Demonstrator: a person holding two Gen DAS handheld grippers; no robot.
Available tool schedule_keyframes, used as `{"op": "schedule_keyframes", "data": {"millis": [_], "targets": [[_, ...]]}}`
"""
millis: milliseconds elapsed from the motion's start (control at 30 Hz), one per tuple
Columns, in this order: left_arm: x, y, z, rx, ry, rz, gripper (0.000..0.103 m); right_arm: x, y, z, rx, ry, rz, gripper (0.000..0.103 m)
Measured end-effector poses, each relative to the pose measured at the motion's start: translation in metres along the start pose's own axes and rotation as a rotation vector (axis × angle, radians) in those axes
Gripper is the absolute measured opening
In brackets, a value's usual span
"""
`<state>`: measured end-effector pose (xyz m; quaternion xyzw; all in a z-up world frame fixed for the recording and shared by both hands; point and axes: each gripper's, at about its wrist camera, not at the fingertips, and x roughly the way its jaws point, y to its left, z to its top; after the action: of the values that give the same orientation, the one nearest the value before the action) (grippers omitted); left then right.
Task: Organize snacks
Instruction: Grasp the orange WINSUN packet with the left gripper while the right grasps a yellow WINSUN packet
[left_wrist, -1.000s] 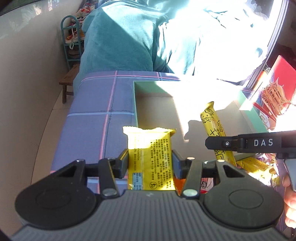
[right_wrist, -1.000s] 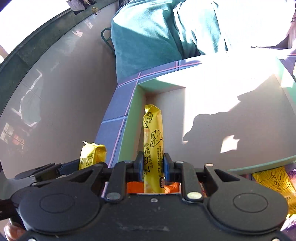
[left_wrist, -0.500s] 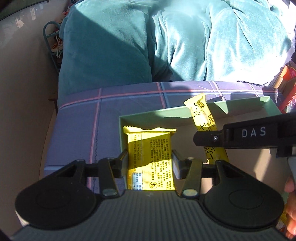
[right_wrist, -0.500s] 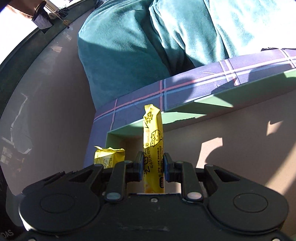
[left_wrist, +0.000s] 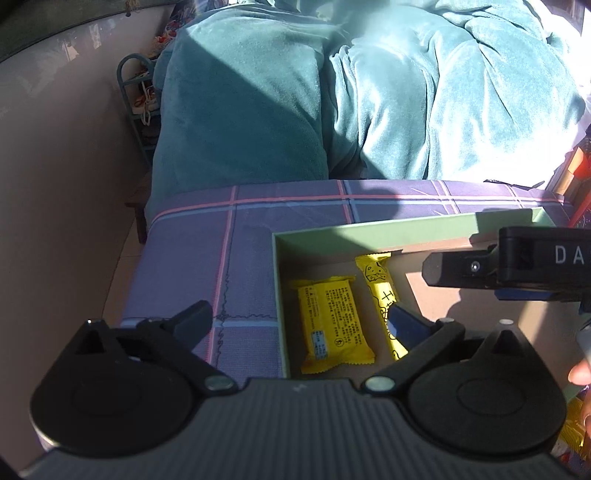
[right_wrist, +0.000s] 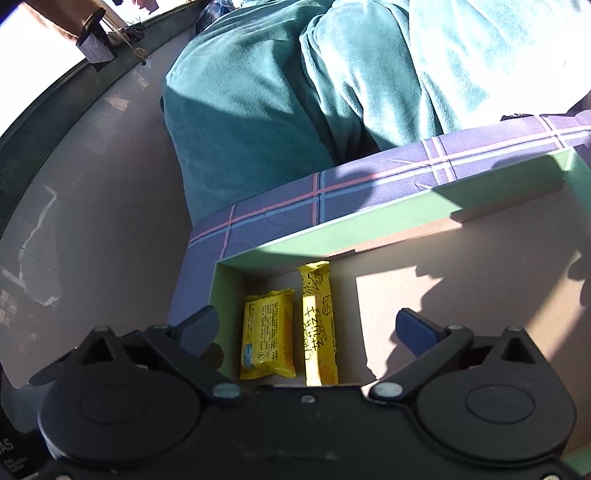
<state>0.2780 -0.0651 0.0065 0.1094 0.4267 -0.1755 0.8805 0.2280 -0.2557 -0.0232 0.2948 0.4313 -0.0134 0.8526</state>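
A wide yellow snack packet (left_wrist: 332, 325) (right_wrist: 267, 339) and a long yellow snack stick (left_wrist: 382, 299) (right_wrist: 319, 325) lie side by side in the near left corner of a green-walled cardboard box (left_wrist: 406, 225) (right_wrist: 369, 225). My left gripper (left_wrist: 299, 319) is open and empty above the box's left wall and the packet. My right gripper (right_wrist: 314, 328) is open and empty above both snacks. The right gripper's black body also shows in the left wrist view (left_wrist: 517, 258), over the box.
The box sits on a purple plaid cloth (left_wrist: 229, 251) (right_wrist: 332, 188). A person in teal fleece (left_wrist: 332, 103) sits close behind it. More yellow snacks (left_wrist: 570, 432) lie at the right edge. A teal shelf (left_wrist: 136, 99) stands on the floor at the left.
Both grippers have opened and let go of their snacks. The packet and the stick now lie flat in the box corner, and both grippers sit higher above them.
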Motion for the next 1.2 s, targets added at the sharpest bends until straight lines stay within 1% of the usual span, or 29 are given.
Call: {"op": "schedule_keyframes", "data": {"millis": [133, 333, 500, 600, 700, 833, 867, 967, 1067, 1133, 1200], "targets": [[-0.021, 0.002, -0.024, 0.005, 0.02, -0.023, 0.103, -0.024, 0.001, -0.025, -0.034, 0.006, 0.005, 0.103], [-0.045, 0.006, -0.062, 0.019, 0.045, -0.018, 0.103, -0.056, 0.007, -0.066, -0.112, 0.006, 0.023, 0.103], [-0.062, 0.012, -0.096, 0.013, 0.066, -0.02, 0.103, -0.078, 0.02, -0.102, -0.243, -0.025, 0.046, 0.103], [-0.07, 0.019, -0.117, 0.005, 0.084, -0.023, 0.103, -0.084, 0.027, -0.115, -0.287, 0.004, 0.064, 0.103], [-0.073, 0.027, -0.137, 0.0, 0.104, -0.023, 0.103, -0.081, 0.034, -0.124, -0.308, 0.059, 0.083, 0.103], [-0.071, 0.036, -0.164, -0.011, 0.151, -0.028, 0.103, -0.074, 0.043, -0.135, -0.345, 0.091, 0.086, 0.102], [-0.069, 0.037, -0.169, -0.013, 0.164, -0.032, 0.103, -0.071, 0.045, -0.136, -0.355, 0.101, 0.091, 0.1], [-0.064, 0.036, -0.183, -0.013, 0.196, -0.045, 0.103, -0.061, 0.056, -0.145, -0.402, 0.125, 0.1, 0.099], [-0.06, 0.033, -0.188, -0.011, 0.206, -0.06, 0.103, -0.047, 0.07, -0.152, -0.463, 0.146, 0.092, 0.097], [-0.057, 0.03, -0.189, -0.002, 0.204, -0.066, 0.103, -0.038, 0.075, -0.154, -0.481, 0.16, 0.094, 0.096], [-0.053, 0.026, -0.189, 0.009, 0.196, -0.053, 0.099, -0.028, 0.077, -0.155, -0.483, 0.187, 0.103, 0.096]]}}
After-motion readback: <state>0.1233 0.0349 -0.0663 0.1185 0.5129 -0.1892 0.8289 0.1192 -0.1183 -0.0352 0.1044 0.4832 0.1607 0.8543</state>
